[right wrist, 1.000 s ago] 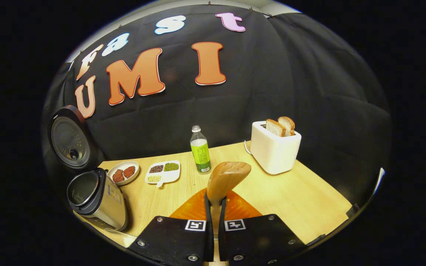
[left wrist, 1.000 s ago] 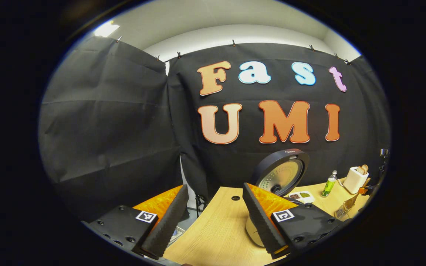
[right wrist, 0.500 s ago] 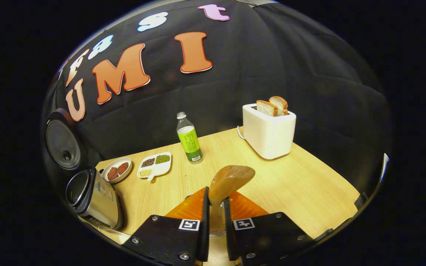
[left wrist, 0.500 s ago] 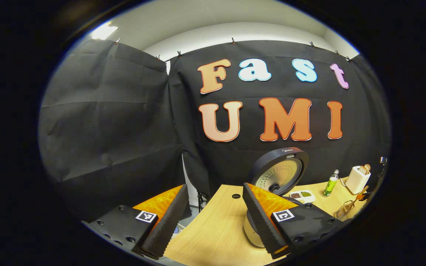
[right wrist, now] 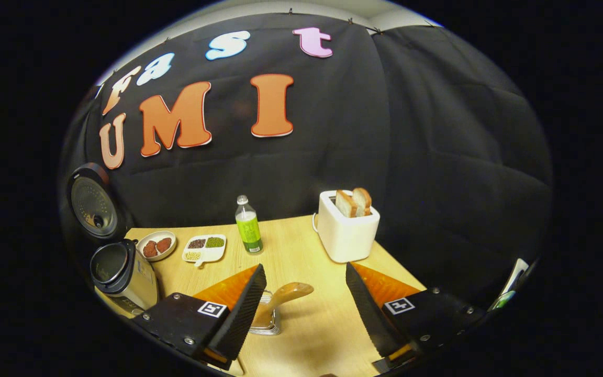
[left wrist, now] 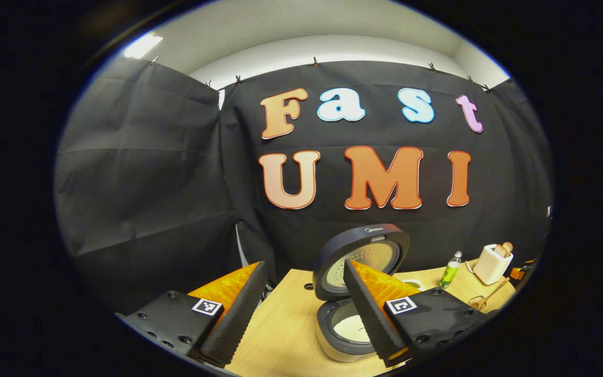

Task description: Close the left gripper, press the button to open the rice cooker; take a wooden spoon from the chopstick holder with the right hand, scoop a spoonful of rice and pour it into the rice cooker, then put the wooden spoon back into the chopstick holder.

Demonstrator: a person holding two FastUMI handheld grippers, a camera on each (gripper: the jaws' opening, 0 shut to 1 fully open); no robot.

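Right gripper view: the right gripper (right wrist: 305,303) has its jaws spread, the wooden spoon (right wrist: 280,298) lying between them, leaning in the wire chopstick holder (right wrist: 265,322) on the bench (right wrist: 301,251). Withdraw straight back, clear of the handle. The left gripper (left wrist: 301,309) gapes too; beyond it the open silver rice cooker (left wrist: 346,327) seemingly holds rice.

No readable text on rice cooker (left wrist: 356,293), bottle (right wrist: 248,232).

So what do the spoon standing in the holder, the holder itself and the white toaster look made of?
The brown wooden spoon looks like smooth wood, with a warm sheen. The small wire chopstick holder seems bare metal, thin silvery bars. The boxy white toaster has a matte shell, plastic or painted metal; I cannot tell which.
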